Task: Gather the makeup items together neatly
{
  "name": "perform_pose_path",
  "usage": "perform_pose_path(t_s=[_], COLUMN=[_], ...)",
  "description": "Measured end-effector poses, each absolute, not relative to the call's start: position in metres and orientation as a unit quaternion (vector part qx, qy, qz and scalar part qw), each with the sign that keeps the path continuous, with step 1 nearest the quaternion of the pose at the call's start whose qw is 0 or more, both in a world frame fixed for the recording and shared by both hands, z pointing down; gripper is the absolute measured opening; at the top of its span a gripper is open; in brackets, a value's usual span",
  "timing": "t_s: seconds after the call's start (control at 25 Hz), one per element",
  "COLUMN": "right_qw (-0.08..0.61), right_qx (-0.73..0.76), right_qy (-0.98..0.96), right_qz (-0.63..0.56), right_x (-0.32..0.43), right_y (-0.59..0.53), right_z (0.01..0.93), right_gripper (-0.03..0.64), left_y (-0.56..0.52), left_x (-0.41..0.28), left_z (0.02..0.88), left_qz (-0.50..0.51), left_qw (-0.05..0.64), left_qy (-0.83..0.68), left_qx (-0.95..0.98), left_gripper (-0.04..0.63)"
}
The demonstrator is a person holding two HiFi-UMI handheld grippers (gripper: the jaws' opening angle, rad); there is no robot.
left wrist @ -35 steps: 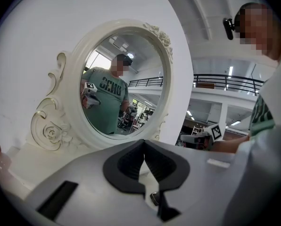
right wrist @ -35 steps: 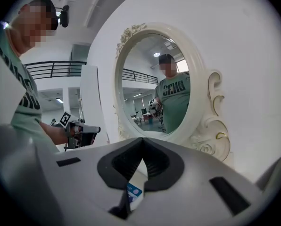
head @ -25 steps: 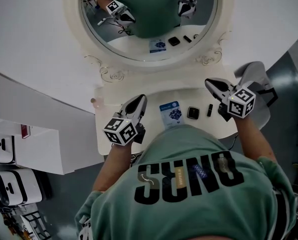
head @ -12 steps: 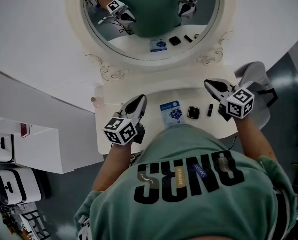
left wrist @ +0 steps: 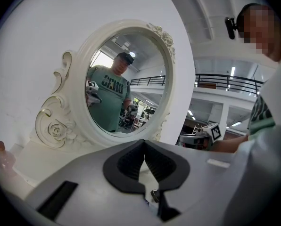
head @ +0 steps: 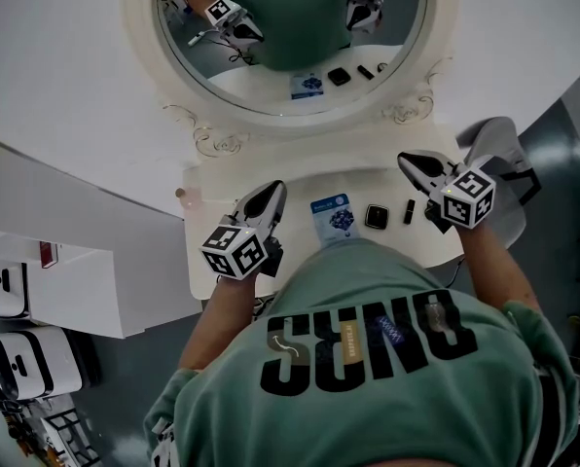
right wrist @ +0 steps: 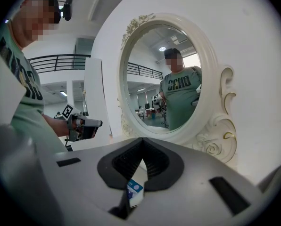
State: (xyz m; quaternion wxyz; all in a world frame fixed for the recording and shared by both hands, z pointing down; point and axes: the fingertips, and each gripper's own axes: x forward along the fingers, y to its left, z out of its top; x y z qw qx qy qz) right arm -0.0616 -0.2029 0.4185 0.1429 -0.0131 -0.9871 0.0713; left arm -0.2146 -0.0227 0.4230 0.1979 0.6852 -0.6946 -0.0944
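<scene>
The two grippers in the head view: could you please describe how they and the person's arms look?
The left gripper and right gripper are alike: tapered pale-grey shells, black ribbed pads inside, each carrying a white cube with black square markers. The person wears a green short-sleeved T-shirt with dark lettering.

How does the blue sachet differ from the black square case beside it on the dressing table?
The blue sachet is pale with a blue print; the black square case is dark all over. The sachet is clearly larger than the case. The sachet is an oblong, the case nearly square. Both lie flat on the white dressing table, side by side, apart.
</scene>
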Motion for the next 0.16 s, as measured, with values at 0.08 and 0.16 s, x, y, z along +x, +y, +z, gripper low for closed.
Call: perform_pose_path(t_s=[0.08, 0.16], right_qw=[0.143, 0.144], right_qx=[-0.014, -0.016], right_qy=[-0.987, -0.987], right_qz=[0.07, 0.068], right_x=[-0.0632, -0.0648], right_y=[-0.2033, -0.2033], right_z=[0.4192, 0.4198], right_gripper=[-0.006, -0.006], left_y=[-0.0236, -0.024], left_x=[-0.2153, -0.2163], left_z=[0.423, 0.4231], left_qz=[-0.094, -0.095], left_qw=[0.197, 0.196], left_qy=[-0.695, -0.695], left_qx=[0.685, 0.685], left_gripper=[0.011, 0.011])
